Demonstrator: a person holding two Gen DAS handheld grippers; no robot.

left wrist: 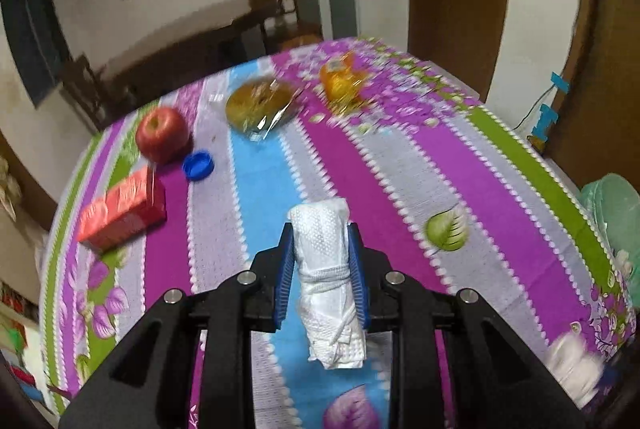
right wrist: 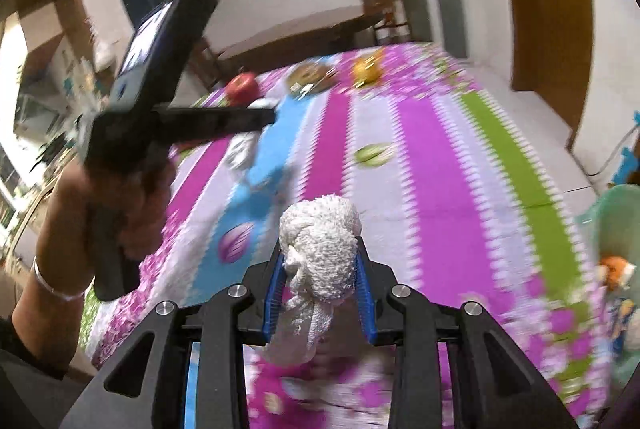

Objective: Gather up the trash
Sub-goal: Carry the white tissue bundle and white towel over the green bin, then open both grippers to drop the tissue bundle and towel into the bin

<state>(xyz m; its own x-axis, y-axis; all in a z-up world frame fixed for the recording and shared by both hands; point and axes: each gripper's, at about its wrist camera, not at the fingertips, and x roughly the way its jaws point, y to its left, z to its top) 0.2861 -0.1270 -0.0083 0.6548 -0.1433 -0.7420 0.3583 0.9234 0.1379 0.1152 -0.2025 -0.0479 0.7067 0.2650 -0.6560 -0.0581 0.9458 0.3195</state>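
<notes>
A twisted white paper towel fills the lower centre of the left wrist view, clamped between the blue pads of the left gripper and hanging clear of the table. In the right wrist view the right gripper likewise grips a crumpled white tissue wad at lower centre. Both pieces of trash are in hand, so the step appears to be carrying them to the pale green bin at the right edge of the frame, just past the table's edge.

To do this well, keep both grips closed until each load is over the bin's mouth, and release one at a time; the towel's loose tail could snag on the rim. The left gripper's body, seen at upper left of the right view with the person's hand on it, is near the right one, so the two should not cross paths.

On the striped floral tablecloth, well apart from the grippers: a red apple, a blue bottle cap just beside it, a red carton, a clear-wrapped round item, and an orange wrapper. Nothing of these blocks the way to the bin. Motion blur hides finer detail.
</notes>
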